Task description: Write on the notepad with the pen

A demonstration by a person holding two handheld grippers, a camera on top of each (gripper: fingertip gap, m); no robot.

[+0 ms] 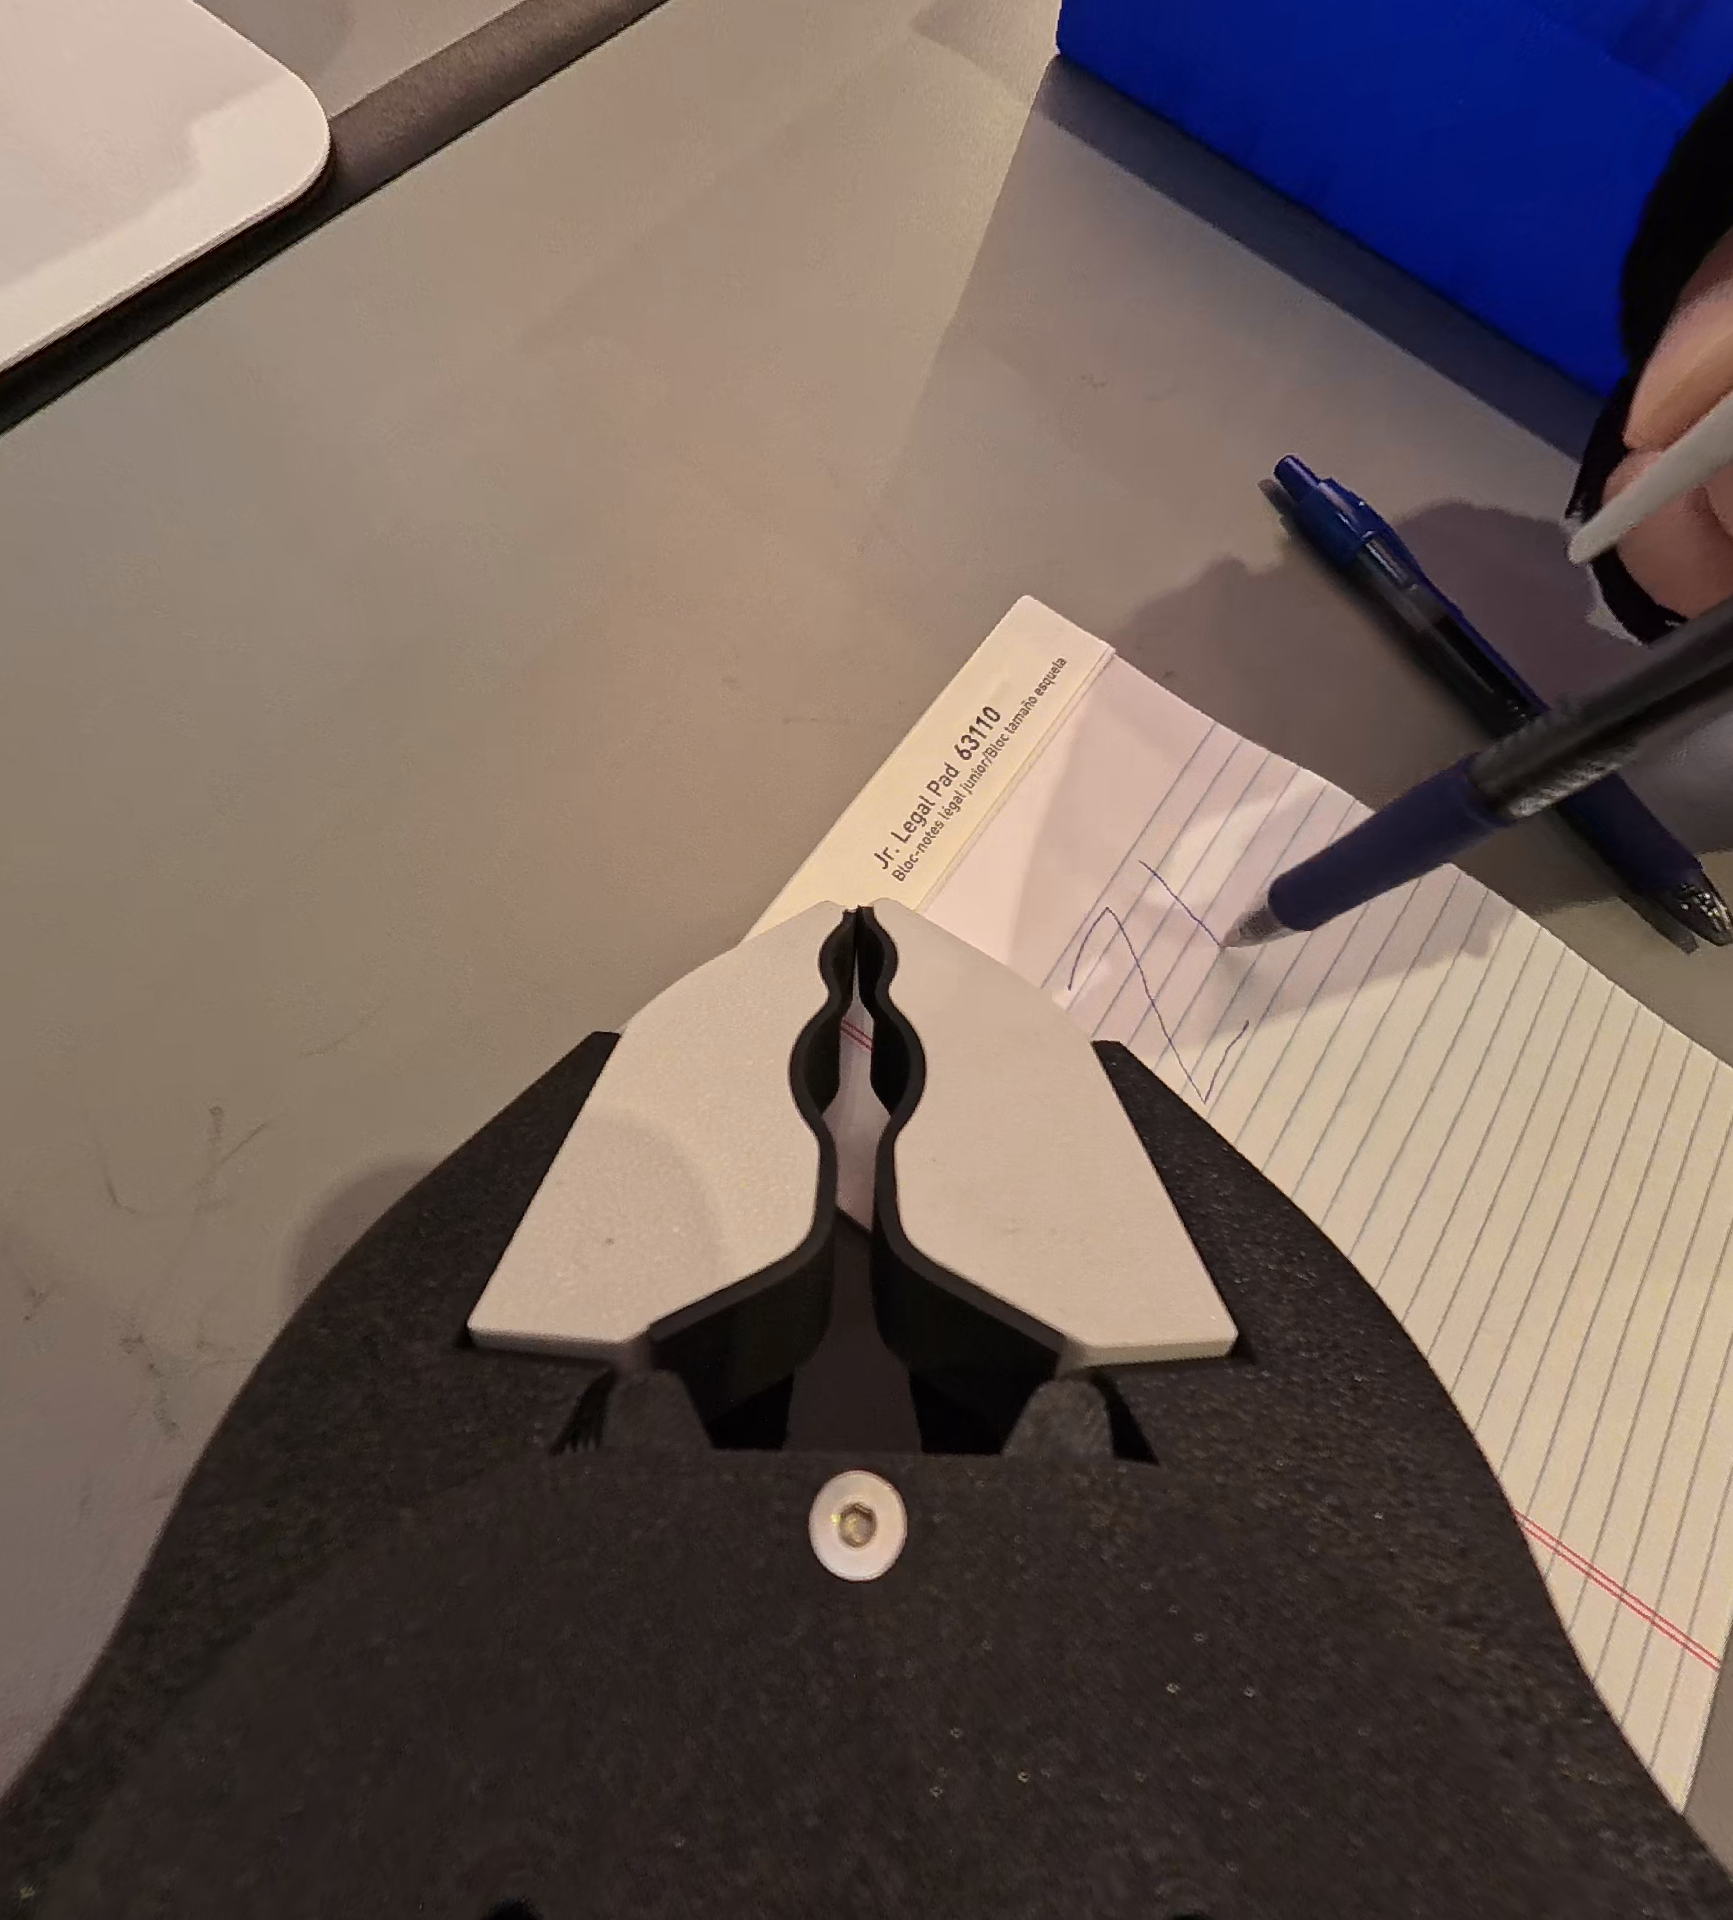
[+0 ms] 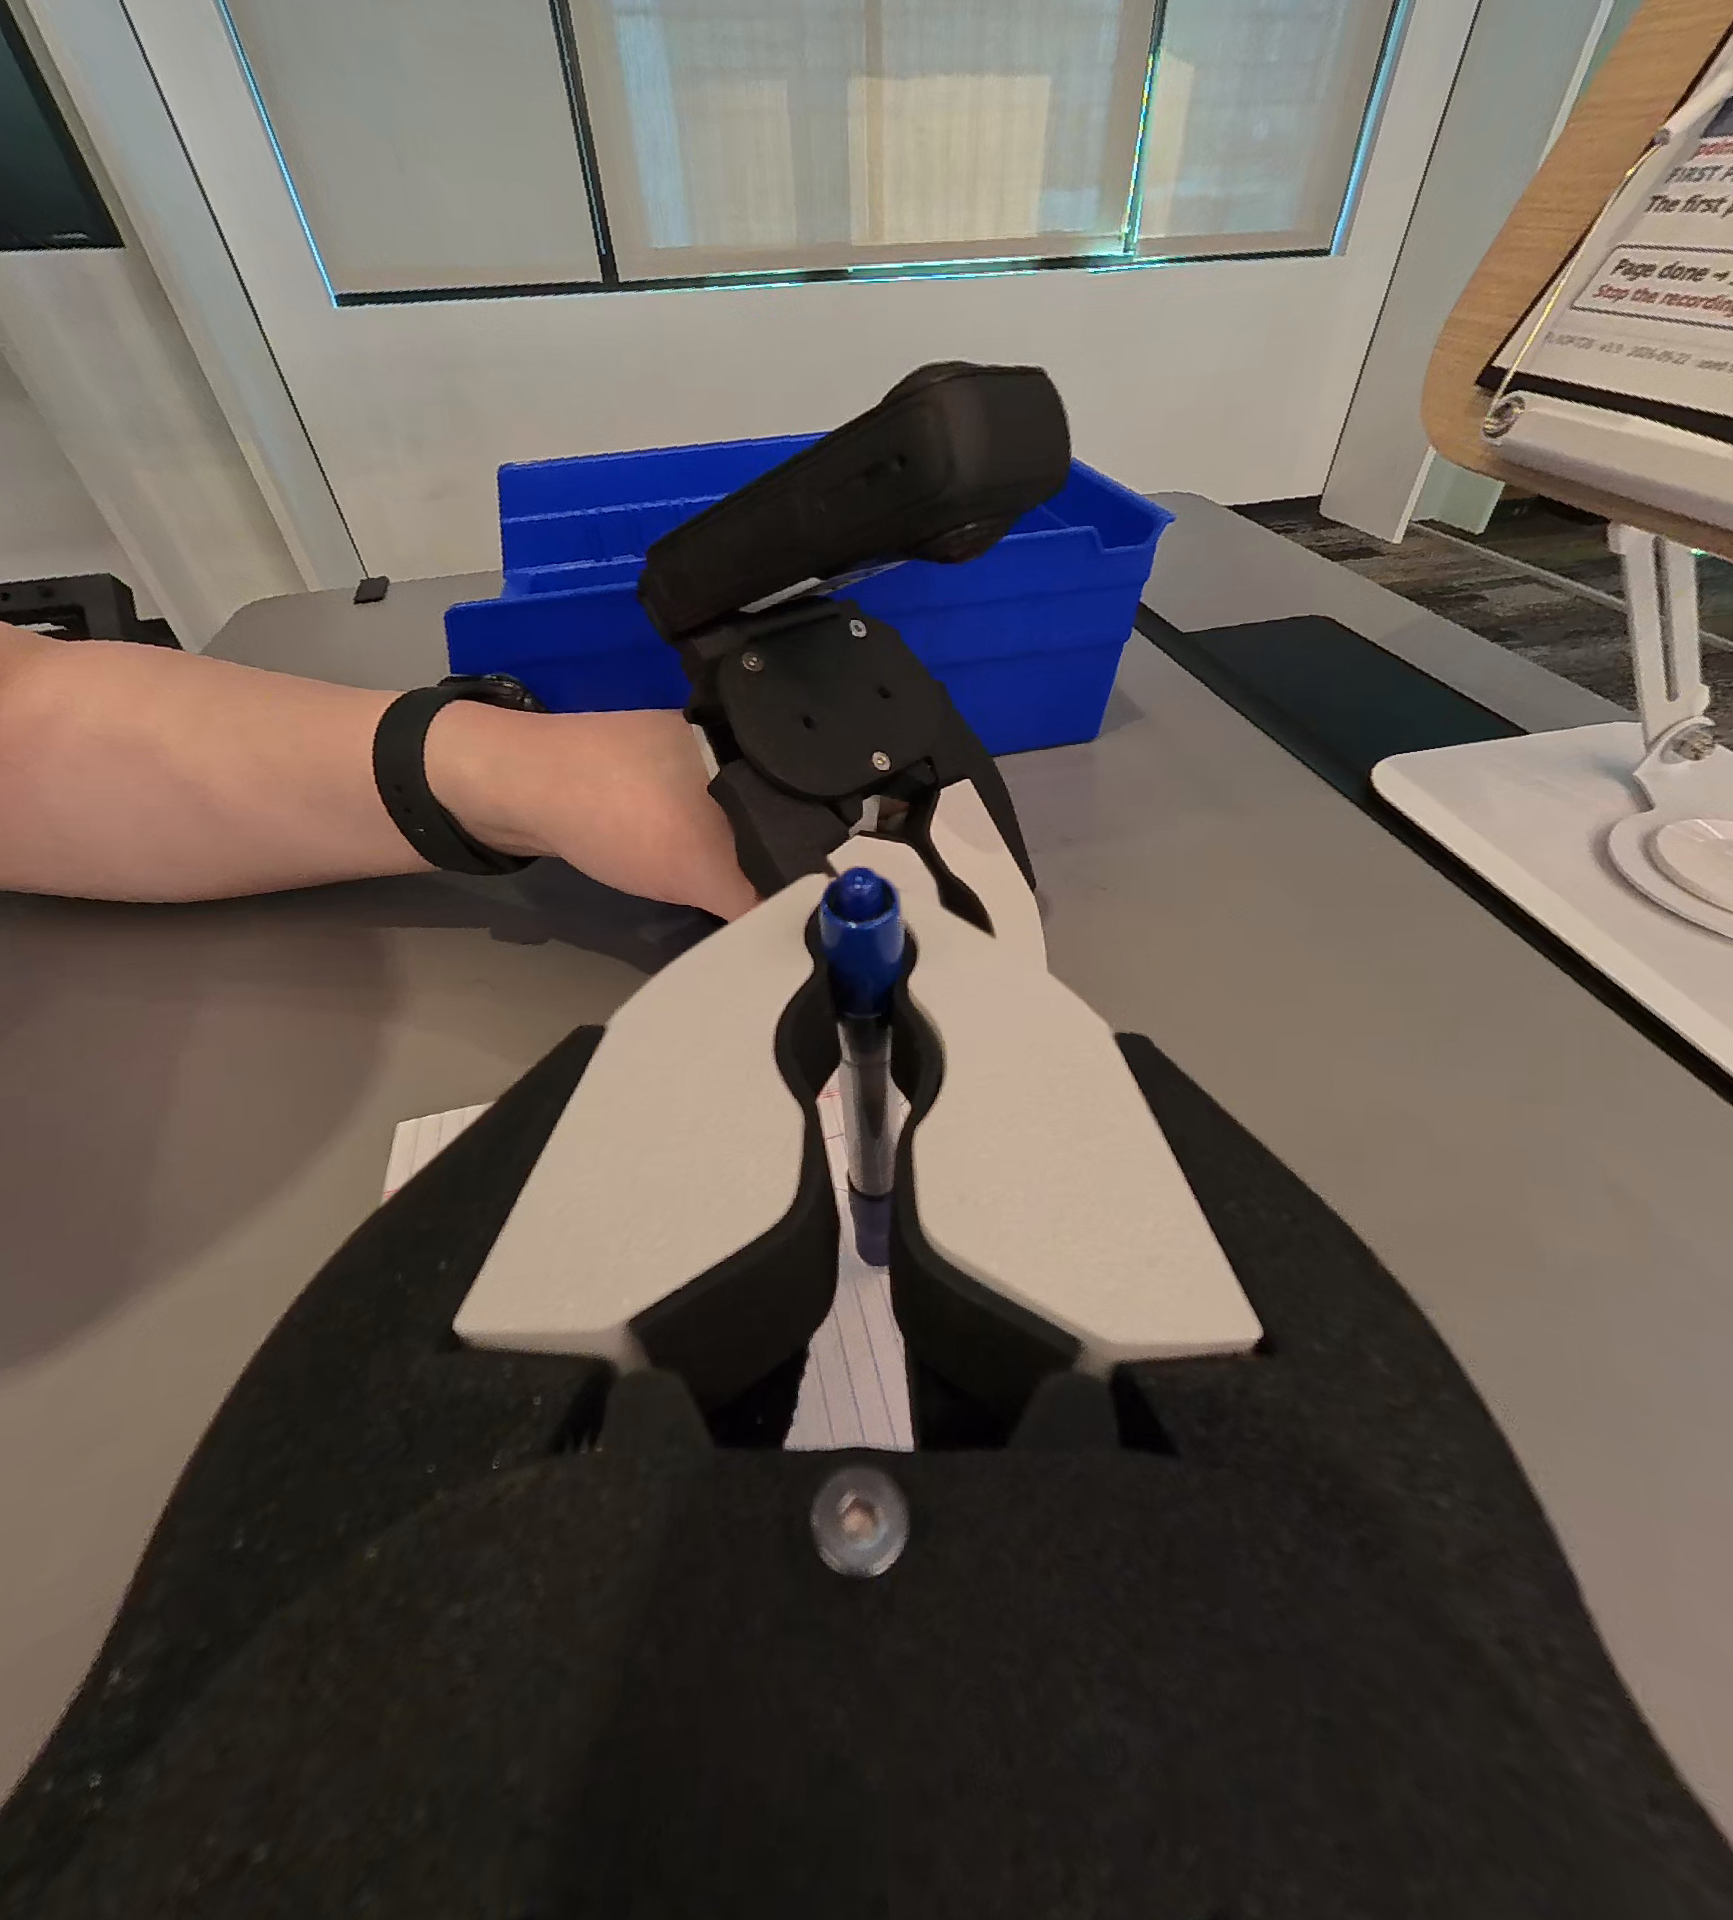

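The right tongs (image 2: 857, 1049) are clamped on the pen (image 1: 1444, 821), whose tip touches the pad (image 1: 1464, 1195) at the end of a few blue strokes, while the left tongs (image 1: 857, 920) are closed on nothing, tips at the pad's top corner on the tabletop (image 1: 529, 623). If they are not pressing down, the pad may slide and smear the line. The pen could also twist in the grip, or the right tongs could knock the spare pen (image 1: 1413, 613) lying beside the pad.
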